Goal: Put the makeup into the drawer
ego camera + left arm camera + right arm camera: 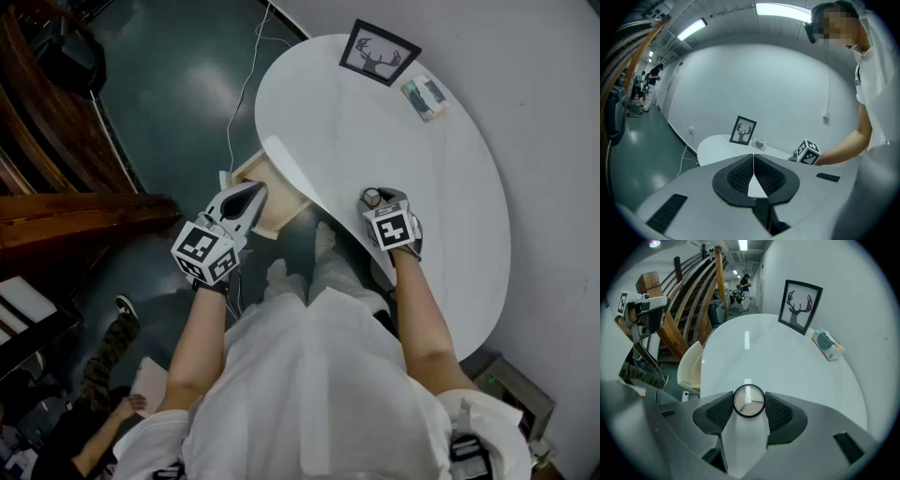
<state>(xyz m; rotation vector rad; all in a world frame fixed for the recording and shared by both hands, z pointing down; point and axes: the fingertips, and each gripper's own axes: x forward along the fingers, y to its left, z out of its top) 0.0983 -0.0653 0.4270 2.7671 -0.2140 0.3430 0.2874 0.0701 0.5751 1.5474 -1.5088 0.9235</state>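
White worktop [422, 169] lies under the right tongs [749, 409], which clamp the makeup compact [749, 401], presumably for transfer to the open drawer [284, 208] beside the closed, empty left tongs [753, 161].

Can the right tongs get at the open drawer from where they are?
Probably yes. The right tongs hold the compact close by, and the drawer is pulled out, open on top; the shut left tongs above it may crowd the way.
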